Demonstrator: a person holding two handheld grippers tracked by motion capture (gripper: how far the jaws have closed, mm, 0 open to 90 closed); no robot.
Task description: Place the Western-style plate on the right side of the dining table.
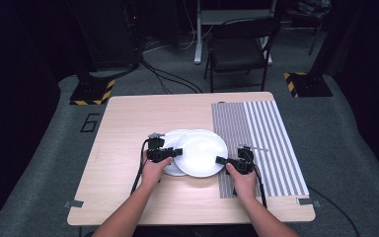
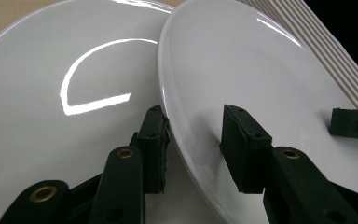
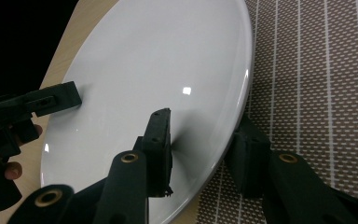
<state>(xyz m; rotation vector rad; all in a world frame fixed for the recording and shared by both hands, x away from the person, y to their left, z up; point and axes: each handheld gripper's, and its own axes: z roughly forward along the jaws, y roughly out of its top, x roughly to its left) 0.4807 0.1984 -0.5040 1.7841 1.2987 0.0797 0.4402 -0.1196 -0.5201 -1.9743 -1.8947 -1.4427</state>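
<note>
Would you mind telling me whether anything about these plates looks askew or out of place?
The upper plate lies off-centre, overlapping the lower plate rather than stacking squarely, its right edge over the striped mat. No chips or spills show.

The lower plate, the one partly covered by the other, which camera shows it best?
The left gripper view: the lower plate spreads wide there, glossy, tucked under the upper plate. The high view shows just a crescent. The right gripper view faces the upper plate instead.

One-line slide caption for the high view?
Both grippers, left and right, straddle opposite rims of the upper white plate, which overlaps a second plate.
</note>
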